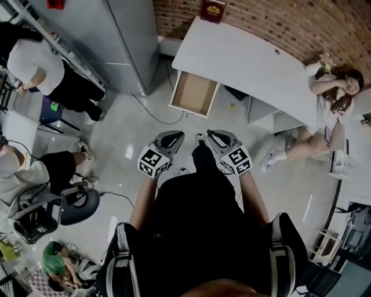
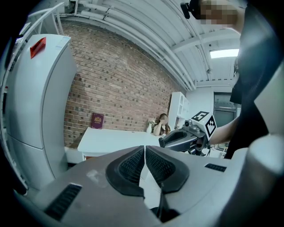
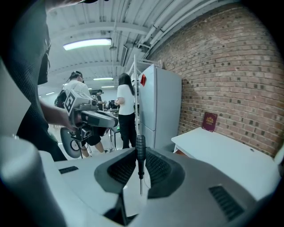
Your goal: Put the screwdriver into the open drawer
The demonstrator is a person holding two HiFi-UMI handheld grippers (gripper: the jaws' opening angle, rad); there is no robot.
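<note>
A screwdriver (image 3: pixel 140 156) with a dark handle stands upright between the pads of my right gripper (image 3: pixel 140 167), shaft pointing down; the gripper is shut on it. In the head view my right gripper (image 1: pixel 212 137) and my left gripper (image 1: pixel 174 139) are held side by side over the floor, short of the open drawer (image 1: pixel 194 94). The wooden drawer is pulled out from under the white desk (image 1: pixel 243 58) and looks bare inside. My left gripper (image 2: pixel 145 162) is shut with nothing in it. The left gripper view shows the right gripper (image 2: pixel 183 139) to the right.
A tall grey cabinet (image 1: pixel 110 40) stands left of the desk. A red book (image 1: pixel 213 10) rests at the desk's far end. One person (image 1: pixel 330 98) sits at the desk's right; others (image 1: pixel 40 66) stand or sit at left. An office chair (image 1: pixel 78 206) and a cable (image 1: pixel 153 113) are on the floor.
</note>
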